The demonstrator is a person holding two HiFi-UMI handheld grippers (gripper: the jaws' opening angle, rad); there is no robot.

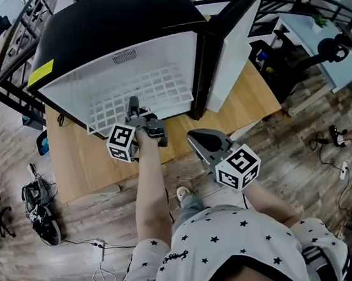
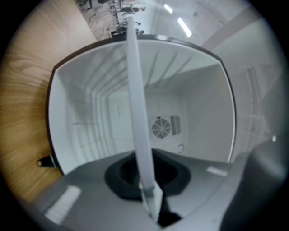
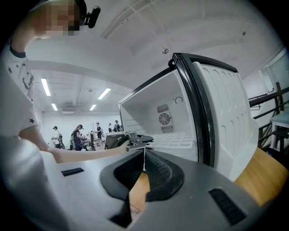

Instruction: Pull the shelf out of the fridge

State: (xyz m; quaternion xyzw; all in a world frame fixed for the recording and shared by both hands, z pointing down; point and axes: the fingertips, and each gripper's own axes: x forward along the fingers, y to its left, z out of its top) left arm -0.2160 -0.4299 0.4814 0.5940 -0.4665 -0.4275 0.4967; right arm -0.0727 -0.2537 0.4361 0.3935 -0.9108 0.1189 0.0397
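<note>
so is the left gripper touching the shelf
Touching. In the left gripper view, the left gripper has its fingers clamped on the white front edge of the shelf, with no gap showing.

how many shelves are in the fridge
1: a white wire shelf inside the open fridge, its front edge gripped by the left gripper. No other shelf shows in any view.

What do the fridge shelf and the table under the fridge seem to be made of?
The shelf: probably white-coated metal wire or white plastic, judging by its grid of thin bars. The table: pale wood or wood-look laminate, matte, with visible grain lines.
</note>
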